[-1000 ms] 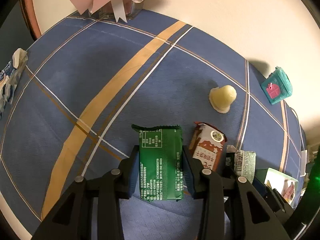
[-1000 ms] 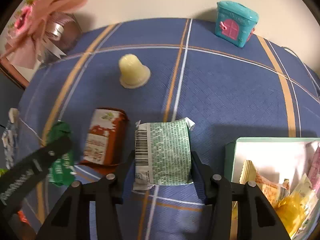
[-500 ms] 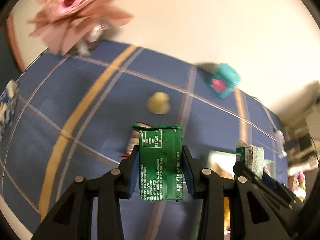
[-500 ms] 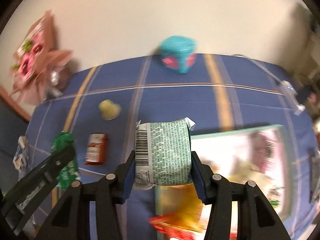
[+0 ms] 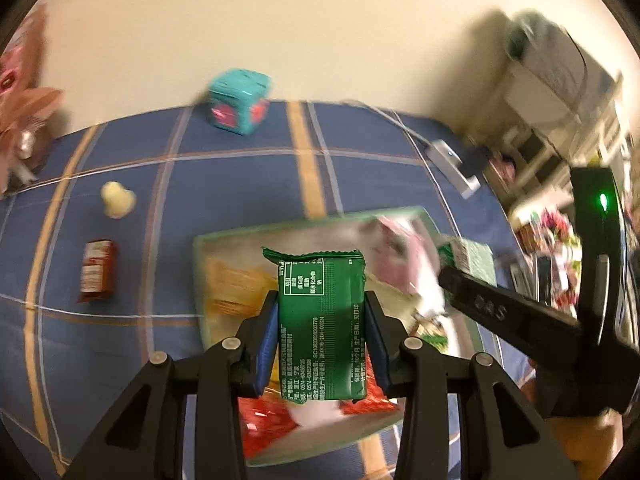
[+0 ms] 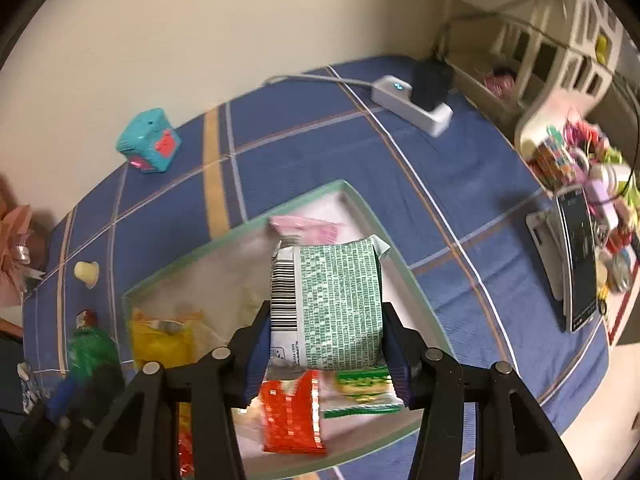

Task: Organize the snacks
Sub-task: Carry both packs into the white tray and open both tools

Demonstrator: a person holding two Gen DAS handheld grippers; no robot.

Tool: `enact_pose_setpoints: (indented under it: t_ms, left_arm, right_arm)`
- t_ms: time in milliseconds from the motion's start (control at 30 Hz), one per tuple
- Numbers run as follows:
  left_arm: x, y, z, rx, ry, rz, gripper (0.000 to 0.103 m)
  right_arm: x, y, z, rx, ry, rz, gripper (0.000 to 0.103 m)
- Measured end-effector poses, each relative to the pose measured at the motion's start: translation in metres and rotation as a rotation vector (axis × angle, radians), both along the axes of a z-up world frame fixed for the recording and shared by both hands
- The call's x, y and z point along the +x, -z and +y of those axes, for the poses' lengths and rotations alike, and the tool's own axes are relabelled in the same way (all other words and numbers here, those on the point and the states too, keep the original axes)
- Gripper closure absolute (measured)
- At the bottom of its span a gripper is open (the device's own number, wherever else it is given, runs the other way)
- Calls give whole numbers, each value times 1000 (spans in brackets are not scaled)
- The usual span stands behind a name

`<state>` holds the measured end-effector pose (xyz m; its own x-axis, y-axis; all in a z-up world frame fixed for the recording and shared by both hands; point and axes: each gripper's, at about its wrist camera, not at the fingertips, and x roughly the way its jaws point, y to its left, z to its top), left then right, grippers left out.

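Left claw (image 5: 321,322): clamped on the dark green packet (image 5: 322,320), held upright over the tray (image 5: 198,280), likely ready to drop in.
Right claw (image 6: 326,330): gripping the pale green packet (image 6: 338,304) above the same tray (image 6: 384,232).
Left on bench (image 5: 240,184): brown packet (image 5: 97,266), jelly cup (image 5: 116,199), both well apart from the tray.

You had two grippers, left (image 5: 321,322) and right (image 6: 323,330), each clamping one packet: dark green (image 5: 322,320) and pale green (image 6: 332,304). One tray (image 6: 360,204) sat beneath.
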<state>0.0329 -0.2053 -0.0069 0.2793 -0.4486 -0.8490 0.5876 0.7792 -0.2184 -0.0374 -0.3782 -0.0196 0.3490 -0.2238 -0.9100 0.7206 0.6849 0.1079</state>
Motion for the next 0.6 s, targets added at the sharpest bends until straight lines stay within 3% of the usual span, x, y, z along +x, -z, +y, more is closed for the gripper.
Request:
enact_pose_setpoints:
  t_ms: [367, 500, 600]
  left_arm:
    - [-11, 38, -29, 107, 53, 32, 61]
    - [-10, 32, -25, 90, 42, 23, 55]
    - [-6, 22, -18, 70, 31, 13, 52]
  right_arm:
    - [1, 42, -10, 109, -9, 54, 46]
    - [-1, 36, -7, 103, -11, 35, 34]
    - [-1, 24, -4, 81, -16, 15, 34]
